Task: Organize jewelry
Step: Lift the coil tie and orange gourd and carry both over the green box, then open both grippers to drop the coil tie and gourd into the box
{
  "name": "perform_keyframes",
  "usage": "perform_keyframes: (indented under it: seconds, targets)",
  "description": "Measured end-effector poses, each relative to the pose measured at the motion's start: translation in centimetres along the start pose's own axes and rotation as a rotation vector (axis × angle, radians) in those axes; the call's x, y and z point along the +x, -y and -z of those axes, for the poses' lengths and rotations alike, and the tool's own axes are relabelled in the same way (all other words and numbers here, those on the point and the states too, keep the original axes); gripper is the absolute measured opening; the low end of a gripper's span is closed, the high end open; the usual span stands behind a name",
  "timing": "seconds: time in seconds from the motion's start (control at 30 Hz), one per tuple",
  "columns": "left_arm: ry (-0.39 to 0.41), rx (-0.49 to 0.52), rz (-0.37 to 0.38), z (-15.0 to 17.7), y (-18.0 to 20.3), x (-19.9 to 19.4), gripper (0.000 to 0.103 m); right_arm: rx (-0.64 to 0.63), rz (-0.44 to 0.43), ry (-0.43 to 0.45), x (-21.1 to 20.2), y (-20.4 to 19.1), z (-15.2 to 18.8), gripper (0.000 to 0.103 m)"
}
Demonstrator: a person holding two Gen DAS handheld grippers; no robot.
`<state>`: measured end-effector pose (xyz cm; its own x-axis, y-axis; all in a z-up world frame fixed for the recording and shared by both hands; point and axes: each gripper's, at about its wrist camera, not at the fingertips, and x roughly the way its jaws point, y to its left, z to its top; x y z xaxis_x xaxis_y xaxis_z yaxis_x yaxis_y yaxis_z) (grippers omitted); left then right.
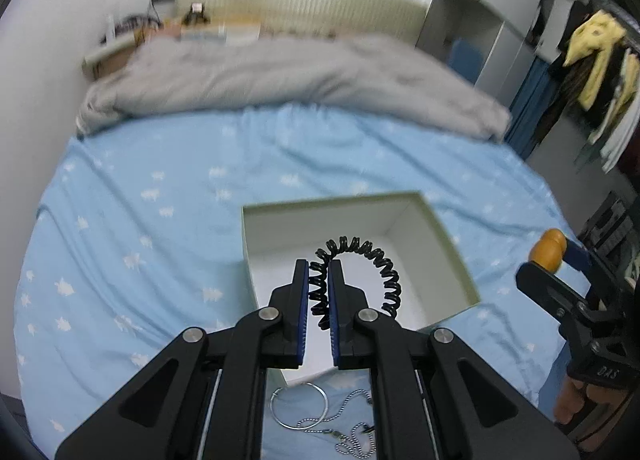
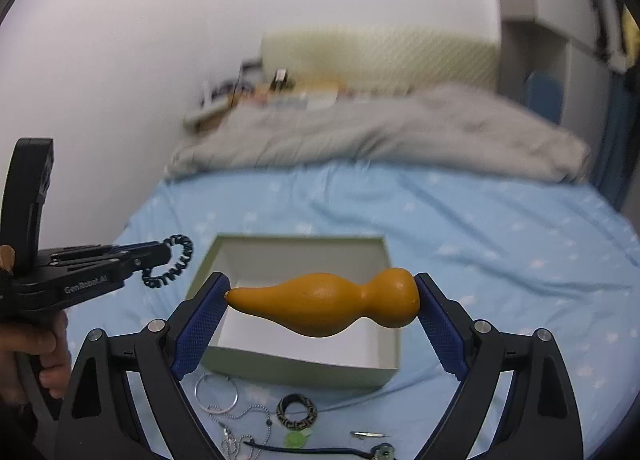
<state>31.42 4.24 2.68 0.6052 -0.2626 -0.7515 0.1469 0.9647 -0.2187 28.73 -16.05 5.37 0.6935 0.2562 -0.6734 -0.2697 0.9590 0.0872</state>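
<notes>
My left gripper [image 1: 319, 296] is shut on a black spiral coil bracelet [image 1: 384, 268] and holds it above the open white box [image 1: 448, 244]. It also shows in the right wrist view [image 2: 160, 256], left of the box [image 2: 288, 364], with the coil [image 2: 176, 264] hanging from it. My right gripper [image 2: 320, 300] is shut on an orange gourd-shaped piece [image 2: 324, 300], held sideways over the box; it shows at the right edge of the left wrist view [image 1: 548, 248]. The box inside looks empty.
On the blue star-print sheet [image 2: 480, 240] in front of the box lie a silver hoop [image 2: 216, 392], a ball chain [image 2: 248, 420], a patterned black ring [image 2: 297, 412], a green disc [image 2: 295, 439] and a small clip [image 2: 368, 435]. A grey duvet [image 1: 280, 76] lies behind.
</notes>
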Motion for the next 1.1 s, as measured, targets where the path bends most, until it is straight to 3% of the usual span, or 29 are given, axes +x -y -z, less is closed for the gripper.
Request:
perform_keyframes:
  seconds: [0.33, 0.67, 0.73, 0.8, 0.83, 1.1]
  targets:
    - [-0.237, -0.043, -0.013, -1.0, -1.0, 6.5, 0.009, -0.002, 0.014, -0.251, 8.0, 2.5, -0.5, 0.091]
    - [-0.288, -0.042, -0.001, -1.5, -0.5, 7.4, 0.010, -0.008, 0.003, -0.307, 9.3, 3.1, -0.4, 0.093]
    - [-0.297, -0.048, -0.002, -1.6, -0.7, 7.5, 0.020, -0.010, 0.002, -0.300, 8.9, 3.1, -0.5, 0.094]
    - [-0.282, -0.053, -0.001, -1.6, -0.9, 7.1, 0.057, -0.015, 0.002, -0.289, 8.4, 3.1, -0.6, 0.094]
    - [-0.264, -0.046, -0.004, -1.6, -0.9, 6.7, 0.062, -0.014, -0.002, -0.278, 8.1, 3.1, -0.7, 0.095]
    - [-0.163, -0.004, 0.017, -0.8, -0.4, 2.7, 0.064, 0.001, -0.004, -0.131, 2.4, 3.3, -0.4, 0.095]
